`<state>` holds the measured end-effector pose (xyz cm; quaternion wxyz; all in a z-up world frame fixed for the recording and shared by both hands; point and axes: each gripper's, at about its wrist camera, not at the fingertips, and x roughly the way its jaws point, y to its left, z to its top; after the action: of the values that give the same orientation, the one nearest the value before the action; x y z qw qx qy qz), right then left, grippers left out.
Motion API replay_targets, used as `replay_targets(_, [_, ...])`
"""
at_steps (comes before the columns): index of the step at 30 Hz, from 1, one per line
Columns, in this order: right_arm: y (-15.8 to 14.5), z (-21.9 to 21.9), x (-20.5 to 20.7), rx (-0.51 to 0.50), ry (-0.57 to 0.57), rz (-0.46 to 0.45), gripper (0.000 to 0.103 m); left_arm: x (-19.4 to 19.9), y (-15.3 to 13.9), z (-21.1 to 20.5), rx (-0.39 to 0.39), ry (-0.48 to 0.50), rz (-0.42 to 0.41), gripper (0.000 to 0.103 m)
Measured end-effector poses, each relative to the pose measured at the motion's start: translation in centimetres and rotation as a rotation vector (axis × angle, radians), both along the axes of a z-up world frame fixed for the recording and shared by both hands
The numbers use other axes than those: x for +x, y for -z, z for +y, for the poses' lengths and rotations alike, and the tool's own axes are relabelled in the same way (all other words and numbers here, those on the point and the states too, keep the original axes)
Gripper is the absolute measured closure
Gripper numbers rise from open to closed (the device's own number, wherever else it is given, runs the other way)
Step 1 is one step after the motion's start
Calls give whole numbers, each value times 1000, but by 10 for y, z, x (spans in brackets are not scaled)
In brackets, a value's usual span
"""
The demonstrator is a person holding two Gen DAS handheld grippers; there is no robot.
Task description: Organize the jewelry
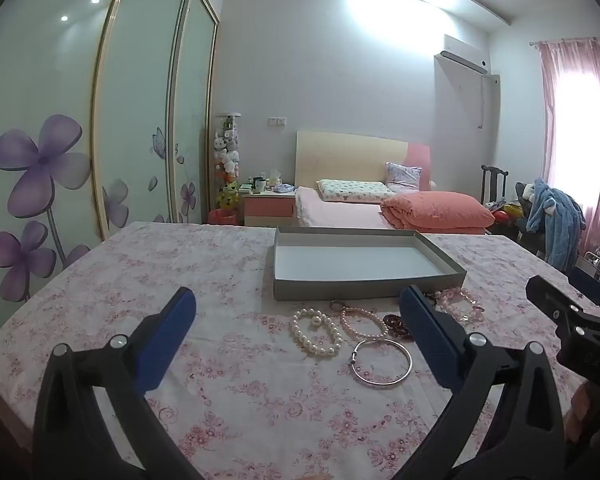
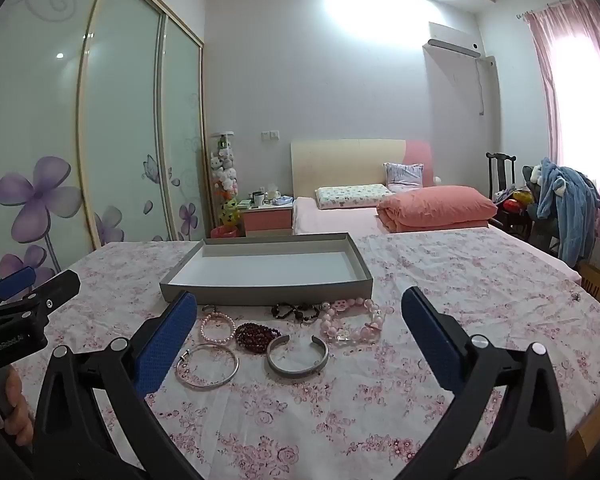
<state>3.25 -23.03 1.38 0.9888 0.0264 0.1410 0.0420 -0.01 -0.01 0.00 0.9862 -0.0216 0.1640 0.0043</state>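
Note:
An empty grey box [image 1: 364,286] [image 2: 268,292] sits on the floral tablecloth. In front of it lie bracelets: a white pearl one [image 1: 316,332], a small pink pearl one [image 1: 362,322] [image 2: 218,326], a thin silver bangle [image 1: 382,362] [image 2: 207,366], a dark red bead one [image 2: 256,334], a black bead one [image 2: 296,312], a chunky pink bead one [image 2: 354,322] [image 1: 458,304] and a silver cuff [image 2: 298,356]. My left gripper [image 1: 296,320] is open above the pearl bracelets. My right gripper [image 2: 300,320] is open above the cuff and beads. Both are empty.
The table [image 2: 480,280] is covered with a pink floral cloth. Behind it stand a bed [image 2: 380,208] with an orange quilt, a nightstand [image 2: 268,216], sliding wardrobe doors [image 2: 120,120] at the left and a chair with clothes [image 2: 560,208] at the right.

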Motion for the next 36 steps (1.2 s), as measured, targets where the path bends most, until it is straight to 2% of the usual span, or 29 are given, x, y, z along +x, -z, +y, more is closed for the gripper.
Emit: replay_targets(36, [1, -4, 3, 3, -1, 5, 2, 0, 0, 0, -12, 1, 10, 4])
